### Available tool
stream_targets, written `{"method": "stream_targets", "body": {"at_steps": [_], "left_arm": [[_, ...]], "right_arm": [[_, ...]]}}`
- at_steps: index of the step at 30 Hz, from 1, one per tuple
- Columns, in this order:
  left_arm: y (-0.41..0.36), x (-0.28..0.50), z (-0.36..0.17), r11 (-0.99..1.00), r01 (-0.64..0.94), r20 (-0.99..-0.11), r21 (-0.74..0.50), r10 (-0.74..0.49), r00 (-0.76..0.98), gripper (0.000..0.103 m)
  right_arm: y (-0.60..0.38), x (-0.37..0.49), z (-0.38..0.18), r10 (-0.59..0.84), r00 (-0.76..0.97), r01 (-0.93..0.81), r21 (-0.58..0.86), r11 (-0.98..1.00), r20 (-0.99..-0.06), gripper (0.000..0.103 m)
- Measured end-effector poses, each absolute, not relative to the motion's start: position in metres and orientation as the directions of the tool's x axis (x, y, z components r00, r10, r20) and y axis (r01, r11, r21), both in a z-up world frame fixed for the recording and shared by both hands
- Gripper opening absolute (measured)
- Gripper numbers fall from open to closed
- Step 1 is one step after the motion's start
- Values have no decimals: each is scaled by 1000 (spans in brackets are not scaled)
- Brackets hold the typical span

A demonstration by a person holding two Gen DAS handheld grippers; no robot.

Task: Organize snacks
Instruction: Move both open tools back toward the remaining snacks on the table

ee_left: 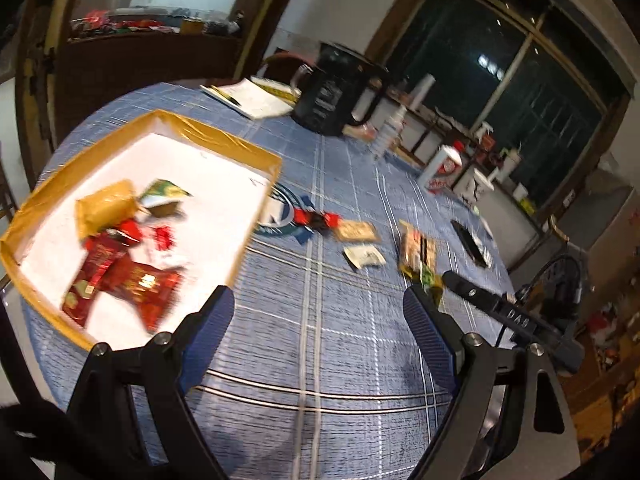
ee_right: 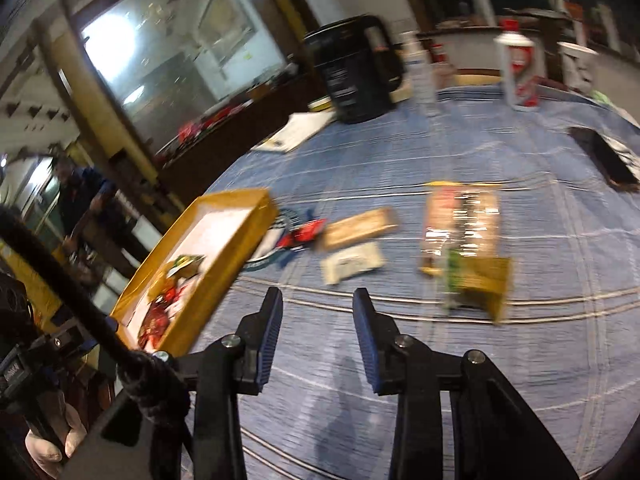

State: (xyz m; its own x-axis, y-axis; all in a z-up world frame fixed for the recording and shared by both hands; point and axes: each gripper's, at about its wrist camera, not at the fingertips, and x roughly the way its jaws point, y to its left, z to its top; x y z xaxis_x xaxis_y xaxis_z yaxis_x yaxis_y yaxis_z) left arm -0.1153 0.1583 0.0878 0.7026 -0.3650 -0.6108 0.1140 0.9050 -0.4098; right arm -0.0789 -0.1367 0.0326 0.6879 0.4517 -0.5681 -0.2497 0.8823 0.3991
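Near cloth [ee_left: 320, 340] free; box [ee_left: 256, 148] left, kettle [ee_left: 332, 92] behind.

Left gripper [ee_left: 318, 306] jaws wide, empty, right gripper [ee_right: 318, 310] jaws parted, empty

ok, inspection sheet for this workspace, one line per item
Surface: blue checked tablecloth.
Job's things: yellow box holds several snack packets; more packets lie loose on the cloth.
Clutter: black kettle, papers, white bottle, phone.
Grippers: left gripper open and empty; right gripper open and empty.
Cables: black cable by the right gripper.
Surroundings: dark window, person standing in the background.
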Motion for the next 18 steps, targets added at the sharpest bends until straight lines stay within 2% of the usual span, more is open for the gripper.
{"method": "stream_targets", "body": {"at_steps": [9, 18], "left_arm": [[116, -98, 81, 917, 175, -643, -359, -379, 666, 87], [111, -65, 59, 911, 151, -693, -384, -393, 604, 86]], "right_arm": [[-223, -66, 14, 385, 727, -87, 480, 873, -569, 42], [-221, -25, 1, 388, 705, -40, 513, 858, -594, 47]]}}
